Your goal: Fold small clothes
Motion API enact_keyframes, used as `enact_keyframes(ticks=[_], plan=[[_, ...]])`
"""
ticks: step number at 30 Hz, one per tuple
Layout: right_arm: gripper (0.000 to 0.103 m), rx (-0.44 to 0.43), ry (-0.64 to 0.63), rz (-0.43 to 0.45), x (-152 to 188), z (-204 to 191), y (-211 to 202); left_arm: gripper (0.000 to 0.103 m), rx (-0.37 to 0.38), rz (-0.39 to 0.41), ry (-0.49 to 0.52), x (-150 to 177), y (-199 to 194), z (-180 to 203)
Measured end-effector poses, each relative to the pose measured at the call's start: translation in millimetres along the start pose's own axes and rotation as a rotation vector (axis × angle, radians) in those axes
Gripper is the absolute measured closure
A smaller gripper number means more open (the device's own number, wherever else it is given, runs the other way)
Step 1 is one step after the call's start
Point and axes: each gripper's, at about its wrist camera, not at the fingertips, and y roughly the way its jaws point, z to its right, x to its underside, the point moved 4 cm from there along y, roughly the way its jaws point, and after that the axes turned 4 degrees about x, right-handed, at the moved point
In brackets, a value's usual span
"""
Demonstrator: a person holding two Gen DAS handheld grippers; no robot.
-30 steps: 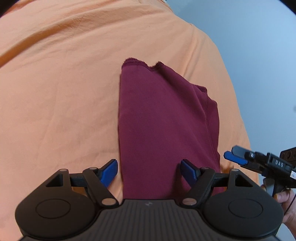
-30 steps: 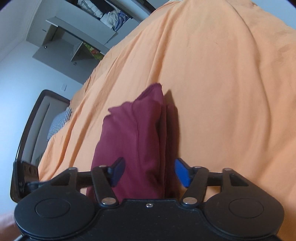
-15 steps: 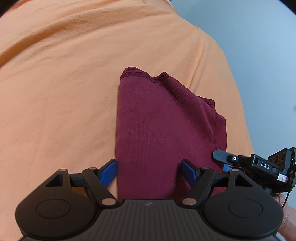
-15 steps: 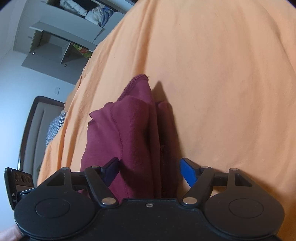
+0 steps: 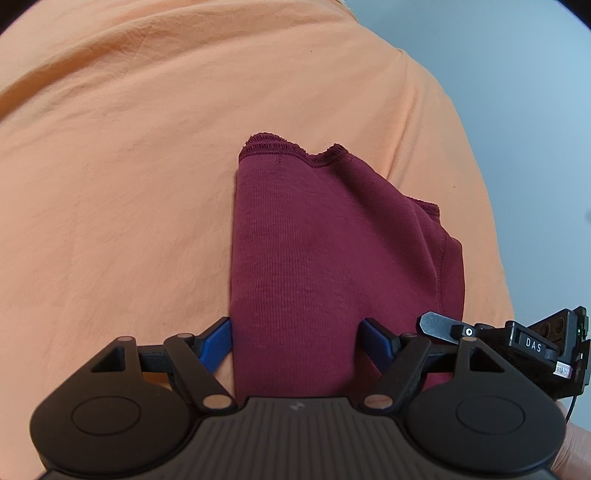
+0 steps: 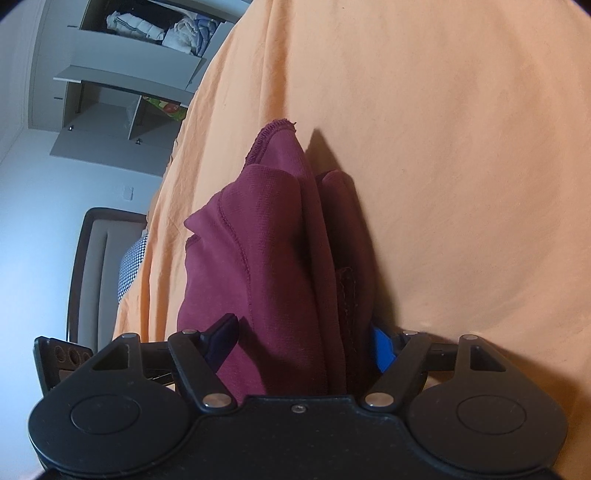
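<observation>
A folded maroon garment [image 5: 332,251] lies on the orange bed sheet [image 5: 129,184], its stitched hem pointing away from me. My left gripper [image 5: 297,343] stands open, its blue fingers [image 5: 218,343] straddling the garment's near end. In the right wrist view the same maroon garment [image 6: 277,258] is bunched in upright folds. My right gripper [image 6: 303,343] is open around its near end, the right finger partly hidden by cloth. The right gripper [image 5: 517,339] also shows at the left wrist view's right edge, beside the garment. The left gripper's body [image 6: 62,358] shows at lower left.
The orange sheet [image 6: 443,166] spreads wide to the left and ahead of the garment. The bed's edge falls off to the right against a grey wall [image 5: 517,110]. A wardrobe with folded clothes [image 6: 155,29], a dark headboard [image 6: 88,266] and a checked pillow [image 6: 131,266] lie beyond.
Both grippers have come lower and closer over the garment's near end. The right gripper has moved in toward the left one, and its fingers stand slightly wider apart.
</observation>
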Motion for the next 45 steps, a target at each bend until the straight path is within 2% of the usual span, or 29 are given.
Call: enact_keyframes(ticks=[8, 12, 14, 19, 29, 35, 37, 40, 45], plan=[[0.027, -0.027, 0.013, -0.004, 1.7, 2.4, -3.4, 0.024, 0.045, 0.002, -0.047, -0.2, -0.8, -10.9], [0.027, -0.024, 0.006, -0.003, 2.5, 0.1, 0.7, 0.028, 0.064, 0.002, -0.059, 1.6, -3.9, -15.8], [0.029, -0.016, 0.003, -0.001, 3.2, -0.4, 0.8, 0.030, 0.061, 0.001, -0.060, 0.7, -4.1, -17.0], [0.043, 0.019, -0.010, 0.001, 2.5, 2.2, -2.6, 0.031, 0.034, -0.005, -0.045, -0.6, 1.3, -10.2], [0.055, 0.062, -0.064, 0.008, 0.7, -4.5, -6.1, 0.037, -0.007, -0.006, -0.015, -2.2, 7.0, 4.8], [0.059, 0.089, -0.098, 0.018, 2.9, -9.2, -8.8, 0.049, -0.019, -0.008, 0.005, -2.1, 6.9, 11.4], [0.062, 0.092, -0.105, 0.023, 3.8, -13.6, -9.7, 0.058, -0.023, -0.003, 0.016, -2.4, 6.1, 14.5], [0.066, 0.103, -0.126, 0.034, 5.9, -19.2, -11.0, 0.066, -0.022, 0.008, 0.031, -2.3, 4.8, 20.4], [0.070, 0.100, -0.147, 0.067, 13.8, -32.0, -19.4, 0.069, 0.004, 0.045, 0.019, 2.4, -8.4, 25.7]])
